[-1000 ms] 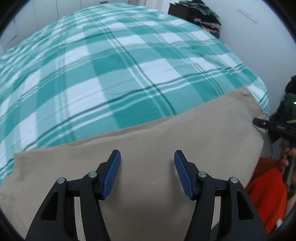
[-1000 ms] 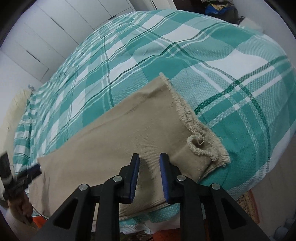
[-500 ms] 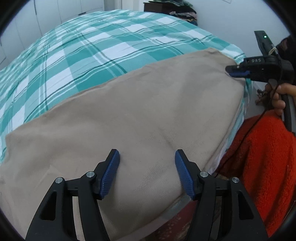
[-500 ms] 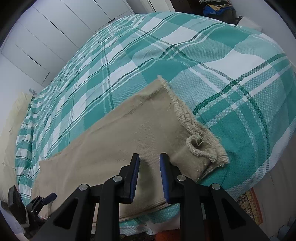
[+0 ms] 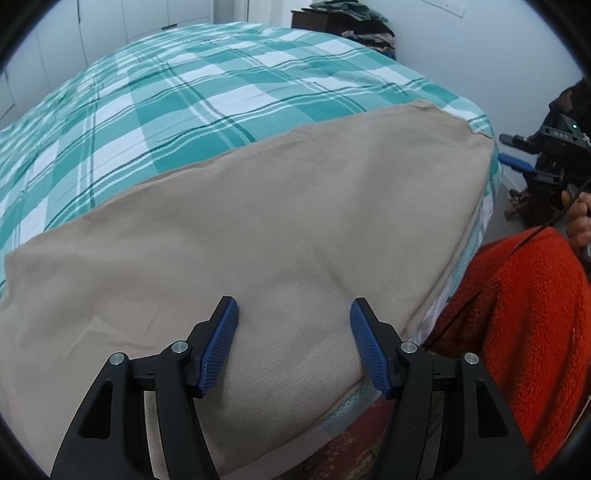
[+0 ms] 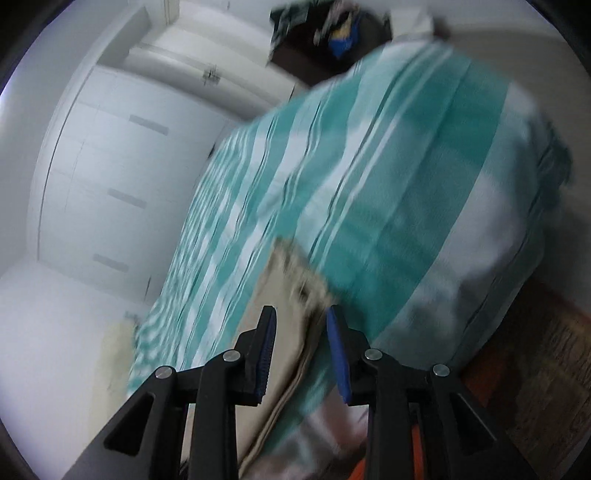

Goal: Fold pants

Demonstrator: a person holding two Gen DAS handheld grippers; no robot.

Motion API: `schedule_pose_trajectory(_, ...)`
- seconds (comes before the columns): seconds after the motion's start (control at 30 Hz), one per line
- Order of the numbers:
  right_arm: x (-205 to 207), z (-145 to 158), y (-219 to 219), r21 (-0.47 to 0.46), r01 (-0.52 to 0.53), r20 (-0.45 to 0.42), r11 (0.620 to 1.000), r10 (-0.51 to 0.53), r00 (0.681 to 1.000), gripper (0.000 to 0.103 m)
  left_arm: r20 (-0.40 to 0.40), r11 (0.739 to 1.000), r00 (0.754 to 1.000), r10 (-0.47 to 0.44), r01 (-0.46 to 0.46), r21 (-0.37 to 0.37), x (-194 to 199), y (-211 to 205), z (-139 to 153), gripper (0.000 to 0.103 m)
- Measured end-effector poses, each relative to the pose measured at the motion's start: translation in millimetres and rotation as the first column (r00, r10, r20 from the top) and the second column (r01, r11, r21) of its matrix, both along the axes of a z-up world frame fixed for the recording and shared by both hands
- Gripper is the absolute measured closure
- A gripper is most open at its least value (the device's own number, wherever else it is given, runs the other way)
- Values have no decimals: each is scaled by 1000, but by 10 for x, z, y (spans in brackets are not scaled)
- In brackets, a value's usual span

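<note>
Tan pants lie flat along the near edge of a bed with a teal and white plaid cover. My left gripper is open and empty, just above the pants near the bed edge. In the blurred right wrist view the frayed hem end of the pants lies on the cover. My right gripper is open, tilted, with its fingers on either side of the pants' edge; nothing is gripped. The right gripper also shows in the left wrist view, beyond the hem end.
An orange fleece sleeve is at the right beside the bed. White wardrobe doors stand behind the bed. A dark dresser piled with clothes stands in the far corner. Patterned rug lies on the floor below the bed edge.
The right gripper has opened wider and swung sharply, tilting and dropping toward the hem end of the pants. The left gripper stayed open and shifted slightly over the pants.
</note>
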State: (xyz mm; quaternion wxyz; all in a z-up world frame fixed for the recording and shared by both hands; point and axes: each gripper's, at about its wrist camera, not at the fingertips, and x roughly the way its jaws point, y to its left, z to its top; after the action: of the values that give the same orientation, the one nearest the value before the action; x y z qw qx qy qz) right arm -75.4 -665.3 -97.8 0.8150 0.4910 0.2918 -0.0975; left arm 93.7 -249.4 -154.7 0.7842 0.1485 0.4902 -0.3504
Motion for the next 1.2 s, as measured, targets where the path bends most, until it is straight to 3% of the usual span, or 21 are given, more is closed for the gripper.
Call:
schedule_pose_trajectory(0.13, 252, -64, 158, 19, -111, -95, 994, 113, 989, 71, -7, 1000, 1000, 8, -8, -4, -8, 19, 15, 37)
schedule_pose_trajectory(0.37, 596, -146, 257, -30, -155, -206, 987, 146, 968, 65, 7, 1000, 1000, 12, -12, 9, -79, 13, 7, 37)
schedule_pose_trajectory(0.5, 645, -158, 272, -32, -161, -200, 986, 152, 968, 65, -5, 1000, 1000, 17, -17, 4, -58, 12, -24, 37)
schedule_pose_trajectory(0.67, 372, -150, 140, 23, -83, -95, 996, 85, 992, 65, -8, 1000, 1000, 18, -18, 2, -53, 9, -28, 37)
schedule_pose_trajectory(0.77, 393, -199, 113, 49, -105, -99, 993, 109, 989, 65, 1, 1000, 1000, 20, -20, 5, -68, 1, -36, 36)
schedule_pose_trajectory(0.83, 487, -152, 173, 4, -147, -119, 989, 147, 982, 67, 12, 1000, 1000, 20, -20, 11, -84, -7, -39, 36)
schedule_pose_trajectory(0.9, 581, -106, 250, -59, -182, -163, 982, 170, 972, 89, 24, 1000, 1000, 16, -17, 23, -98, -23, -47, 36)
schedule_pose_trajectory(0.93, 637, -88, 312, -98, -198, -198, 975, 175, 964, 92, 30, 1000, 999, 13, -14, 28, -106, -31, -52, 34)
schedule_pose_trajectory(1.03, 711, -17, 437, -196, -220, -244, 955, 170, 955, 93, 24, 1000, 1000, 5, -5, 29, -101, -22, -30, 32)
schedule_pose_trajectory(1.13, 606, 65, 447, -209, -179, -181, 961, 142, 973, 94, -49, 999, 998, 32, -33, -19, -8, 131, 129, 32)
schedule_pose_trajectory(1.2, 515, 231, 515, -252, -160, -124, 954, 132, 983, 95, -90, 991, 992, 89, -97, -90, 90, 386, 281, 32)
